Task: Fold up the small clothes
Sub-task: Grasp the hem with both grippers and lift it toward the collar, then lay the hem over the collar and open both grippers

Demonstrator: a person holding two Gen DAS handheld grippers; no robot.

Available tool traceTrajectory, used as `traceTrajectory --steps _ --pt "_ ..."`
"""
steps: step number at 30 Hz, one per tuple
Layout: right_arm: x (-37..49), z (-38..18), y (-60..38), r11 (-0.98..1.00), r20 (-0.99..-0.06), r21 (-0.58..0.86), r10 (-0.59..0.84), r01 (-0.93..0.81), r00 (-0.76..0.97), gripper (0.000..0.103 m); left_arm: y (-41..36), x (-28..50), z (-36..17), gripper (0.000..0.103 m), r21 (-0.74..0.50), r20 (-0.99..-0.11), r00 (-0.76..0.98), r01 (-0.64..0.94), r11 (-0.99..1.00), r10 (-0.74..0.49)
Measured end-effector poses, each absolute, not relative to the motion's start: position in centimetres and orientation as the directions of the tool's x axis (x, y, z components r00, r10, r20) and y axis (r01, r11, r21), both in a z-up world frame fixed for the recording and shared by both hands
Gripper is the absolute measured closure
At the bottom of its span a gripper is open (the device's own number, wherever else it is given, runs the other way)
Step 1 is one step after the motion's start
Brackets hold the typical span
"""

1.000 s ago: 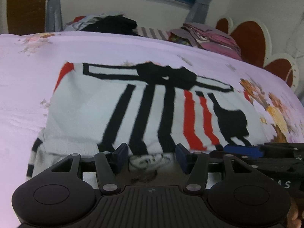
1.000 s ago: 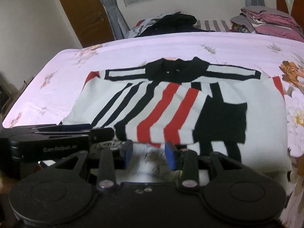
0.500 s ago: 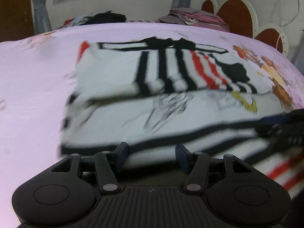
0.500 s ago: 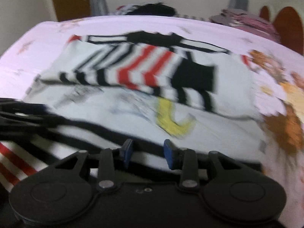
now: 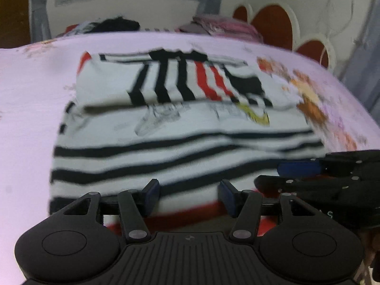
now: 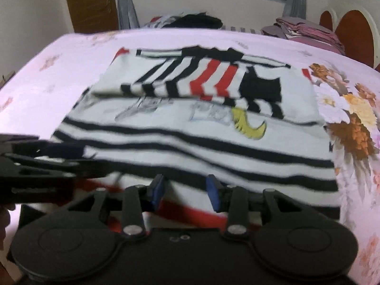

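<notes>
Both tools have drawn back from the fold toward the striped shirt's [image 6: 194, 142] near hem. Left tool [image 5: 188, 196] and right tool [image 6: 185, 190] stand spread over fabric on the bed [image 5: 28, 99], pinching nothing.

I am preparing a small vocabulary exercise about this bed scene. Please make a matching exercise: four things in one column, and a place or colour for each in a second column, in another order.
Things:
1. striped shirt
2. yellow print
3. pile of pink folded clothes
4. flower pattern

Places or colours:
A. at the far right of the bed, near the headboard
B. on the pink sheet, right of the shirt
C. spread on the bed, top part folded down
D. on the shirt's white front, below the folded part

Pairs: 1-C, 2-D, 3-A, 4-B
</notes>
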State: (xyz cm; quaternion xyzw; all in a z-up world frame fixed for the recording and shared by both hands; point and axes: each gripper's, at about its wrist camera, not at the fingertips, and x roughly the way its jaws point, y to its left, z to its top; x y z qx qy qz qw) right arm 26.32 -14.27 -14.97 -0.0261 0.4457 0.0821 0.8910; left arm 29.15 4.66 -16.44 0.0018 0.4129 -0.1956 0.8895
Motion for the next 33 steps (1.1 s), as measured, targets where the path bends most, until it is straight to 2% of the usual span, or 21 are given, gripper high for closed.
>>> traceTrajectory --steps 2,5,12,16,17,20,23,27,33 --pt "25.4 -15.6 -14.9 0.988 -0.813 0.024 0.109 -0.154 0.572 0.064 4.7 28.4 -17.4 0.047 -0.144 -0.763 0.556 0.350 0.926 -0.329" --pt "23.3 -16.2 -16.8 0.993 -0.820 0.006 0.072 -0.117 0.568 0.064 5.3 26.6 -17.7 0.047 -0.110 -0.755 0.572 0.373 0.921 -0.322" --pt "18.7 -15.8 -20.2 0.999 -0.819 -0.034 -0.011 -0.030 0.573 0.064 7.8 23.8 -17.2 0.047 -0.131 -0.774 0.553 0.338 0.932 -0.310" --pt "17.1 -15.0 -19.5 0.999 -0.804 0.001 0.023 -0.037 0.595 0.061 7.6 22.5 -16.7 0.047 -0.158 -0.780 0.541 0.315 0.936 -0.314" --pt "16.8 -15.0 -19.2 0.999 -0.804 0.015 0.036 -0.040 0.594 0.061 7.4 22.1 -16.7 0.046 -0.165 -0.781 0.538 0.314 0.935 -0.318" --pt "16.2 -15.8 -18.7 0.999 -0.816 -0.004 0.023 -0.045 0.577 0.060 7.1 21.0 -17.3 0.033 -0.142 -0.790 0.531 0.330 0.933 -0.308" --pt "15.3 -15.6 -19.1 1.000 -0.811 0.000 0.017 -0.029 0.584 0.060 7.2 20.1 -17.4 0.032 -0.116 -0.786 0.541 0.343 0.932 -0.298" --pt "14.6 -15.3 -20.1 1.000 -0.811 -0.009 -0.015 0.013 0.584 0.055 7.8 20.0 -17.1 0.032 -0.137 -0.789 0.536 0.325 0.936 -0.301" --pt "13.4 -15.2 -21.0 0.999 -0.806 -0.008 -0.035 0.048 0.591 0.054 9.1 19.6 -16.6 0.032 -0.173 -0.779 0.547 0.283 0.943 -0.307"
